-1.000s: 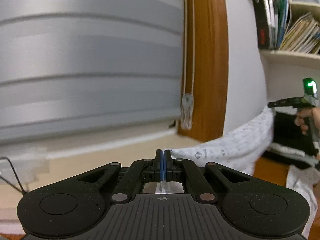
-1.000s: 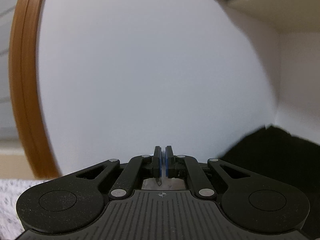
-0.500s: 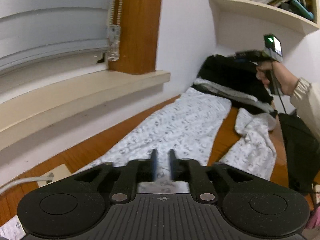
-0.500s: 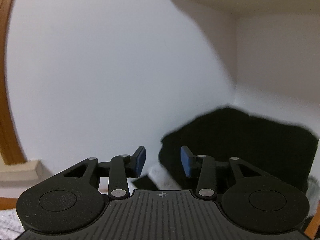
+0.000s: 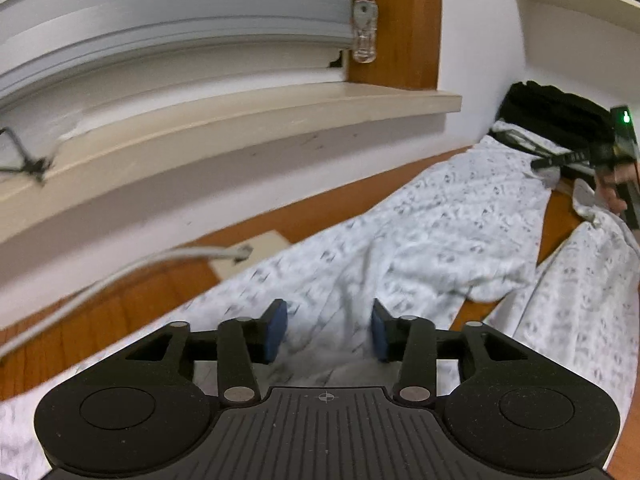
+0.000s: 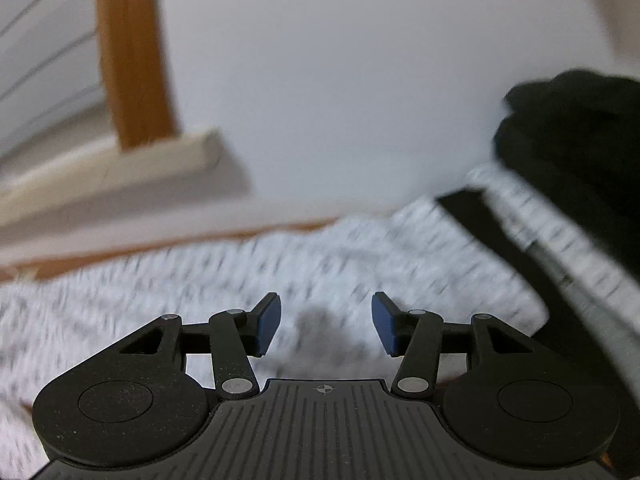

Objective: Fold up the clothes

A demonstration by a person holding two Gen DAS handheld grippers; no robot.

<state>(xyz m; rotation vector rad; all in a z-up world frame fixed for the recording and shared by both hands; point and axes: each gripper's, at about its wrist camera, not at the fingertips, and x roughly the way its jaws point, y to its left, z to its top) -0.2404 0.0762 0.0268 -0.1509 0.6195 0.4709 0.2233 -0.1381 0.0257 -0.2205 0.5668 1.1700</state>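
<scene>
The white patterned garment (image 5: 448, 236) lies spread flat on the wooden floor (image 5: 120, 296), running along the wall below the window sill (image 5: 240, 120). Its far end touches a pile of black clothing (image 5: 560, 116) in the corner. The left gripper (image 5: 325, 330) hovers over the near portion of the garment; its jaws are opening, with cloth visible beneath but nothing clamped between the blue pads (image 5: 274, 330). The right gripper (image 6: 325, 326) hovers over the far portion beside the black clothing; its jaws are also opening and grip nothing. A grey cable (image 5: 120, 272) crosses the floor near the sill.
</scene>
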